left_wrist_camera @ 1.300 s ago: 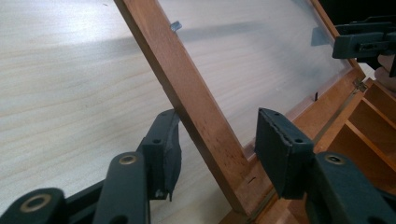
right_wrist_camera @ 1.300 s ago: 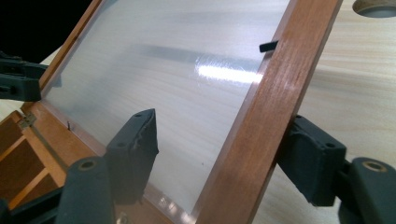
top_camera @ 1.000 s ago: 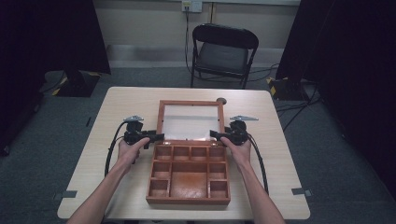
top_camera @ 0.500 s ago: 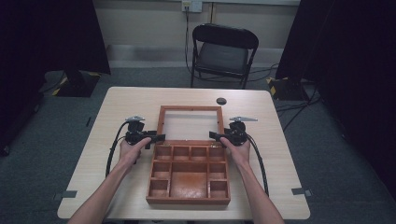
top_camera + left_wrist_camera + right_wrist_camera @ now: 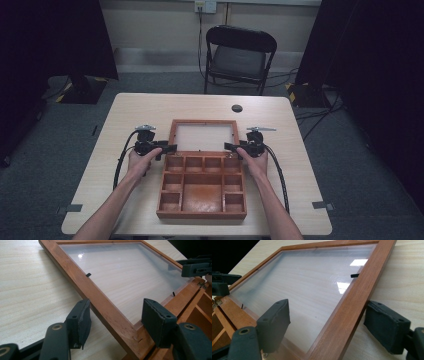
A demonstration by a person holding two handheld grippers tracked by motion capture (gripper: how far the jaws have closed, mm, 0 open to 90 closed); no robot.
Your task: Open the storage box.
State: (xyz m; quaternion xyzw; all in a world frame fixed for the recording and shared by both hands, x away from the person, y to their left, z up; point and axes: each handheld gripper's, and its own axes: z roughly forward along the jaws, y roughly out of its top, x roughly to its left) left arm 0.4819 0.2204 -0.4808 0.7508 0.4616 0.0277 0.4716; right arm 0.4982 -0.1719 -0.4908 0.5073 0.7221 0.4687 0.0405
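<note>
box: wooden organizer box point(image 5: 202, 187) near the front middle of the desk point(image 5: 125, 107), compartments facing up, several small ones around a larger centre one
lid: hinged lid point(image 5: 203, 136), wood frame with a clear pane, folded back flat on the desk behind the box; desk grain shows through the pane in both gripper views
left gripper: left gripper point(image 5: 167, 149) at the lid's left edge near the hinge corner, hand point(image 5: 137, 161) behind it
left jaws: spread, straddling the lid's frame rail at the corner point(image 5: 113, 321); jaws have just been opening; gap visible on both sides, pads not pressing the wood
right gripper: right gripper point(image 5: 231, 147) at the lid's right edge near the hinge, hand point(image 5: 255, 160) behind it
right jaws: spread wide, frame rail point(image 5: 348, 315) passes between them; one jaw over the pane, the other off the outer side of the frame, neither pinching; jaws have just been opening
cross-check: each gripper view shows the other gripper at the far side of the lid point(image 5: 196, 267) point(image 5: 220, 285)
hinge: small metal hinge point(image 5: 202, 285) where lid meets box
other: small dark round object point(image 5: 237, 108) on the desk behind the lid, well apart; black folding chair point(image 5: 240, 55) beyond the desk
</note>
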